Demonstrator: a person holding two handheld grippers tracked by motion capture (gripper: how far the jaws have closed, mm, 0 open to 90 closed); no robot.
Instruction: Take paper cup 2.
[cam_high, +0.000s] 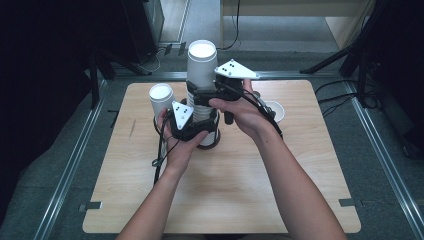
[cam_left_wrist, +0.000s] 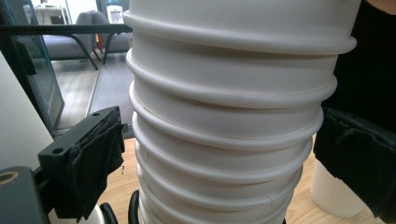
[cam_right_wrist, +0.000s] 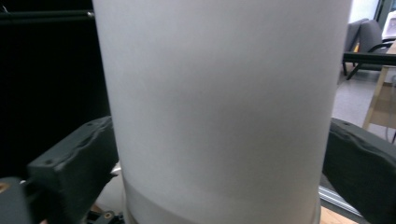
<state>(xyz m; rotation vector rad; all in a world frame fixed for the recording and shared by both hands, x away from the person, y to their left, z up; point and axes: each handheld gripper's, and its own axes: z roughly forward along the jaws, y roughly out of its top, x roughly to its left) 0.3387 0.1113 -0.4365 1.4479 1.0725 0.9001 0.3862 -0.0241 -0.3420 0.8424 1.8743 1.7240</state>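
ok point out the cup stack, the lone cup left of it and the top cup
cup stack (cam_left_wrist: 224, 154), left gripper view, ribbed rims
lone cup (cam_high: 161, 96), high view, rim
top cup (cam_right_wrist: 219, 107), right gripper view, side wall

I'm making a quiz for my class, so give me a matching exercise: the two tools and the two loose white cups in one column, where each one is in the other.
1. left tool
2. right tool
3. tall loose cup
4. low loose cup

A. on the table, right of the stack
B. jaws flank the top cup
C. on the table, left of the stack
D. jaws flank the stack's lower rims

Pairs: 1-D, 2-B, 3-C, 4-A
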